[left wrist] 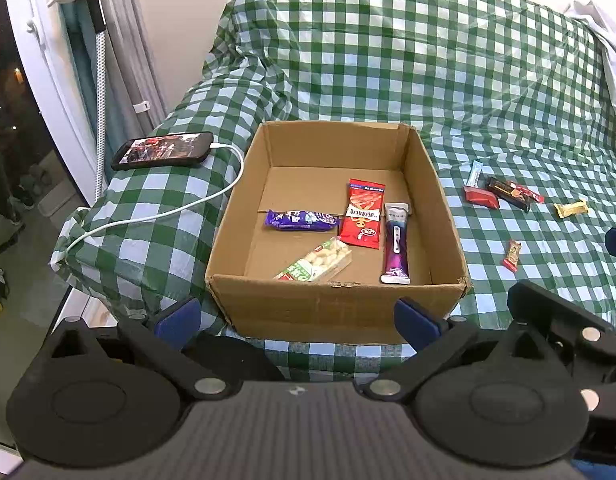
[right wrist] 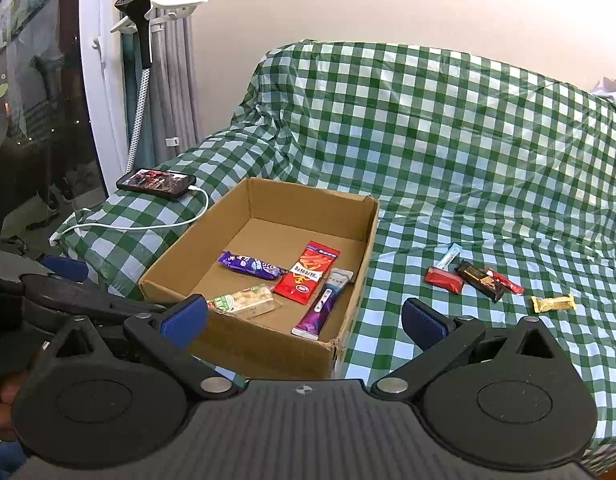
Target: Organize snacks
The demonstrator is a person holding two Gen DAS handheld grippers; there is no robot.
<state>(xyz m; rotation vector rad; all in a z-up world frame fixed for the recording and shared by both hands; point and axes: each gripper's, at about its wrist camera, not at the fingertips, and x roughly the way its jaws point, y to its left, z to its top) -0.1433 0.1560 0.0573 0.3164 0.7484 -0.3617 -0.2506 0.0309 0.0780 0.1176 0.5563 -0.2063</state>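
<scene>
A sofa draped in a green-and-white checked cover (left wrist: 427, 60) fills the left wrist view, with a window and curtain at the left and a phone (left wrist: 162, 151) charging on the armrest. On the seat a cardboard box (left wrist: 339, 304) is seen open, and four snacks are already laid in it: a purple bar (left wrist: 302, 220), a red packet (left wrist: 363, 214), a clear pack of nuts (left wrist: 315, 266) and a purple stick sachet (left wrist: 395, 248). To the right of the box, on the cover, loose snacks are scattered: a red wrapper (left wrist: 480, 197), a dark bar (left wrist: 507, 193), a gold one (left wrist: 571, 209) and a small red-brown one (left wrist: 512, 256). The left tool (left wrist: 298, 320) is held wide apart and empty, just short of the box's near wall.

In the right wrist view the same cover, box (right wrist: 268, 354) and phone are seen from further right. The loose group is shown beyond the box's right wall: red wrapper (right wrist: 443, 280), a pale blue stick (right wrist: 448, 257), dark bar (right wrist: 479, 280) and gold piece (right wrist: 553, 303). The right tool (right wrist: 306, 322) is also spread wide and carries nothing.

The task is judged partly done, between placements. The next move probably calls for the right tool to be carried to the loose group, lowered over one wrapper and closed on it alone, since the red, blue and dark pieces lie touching.
</scene>
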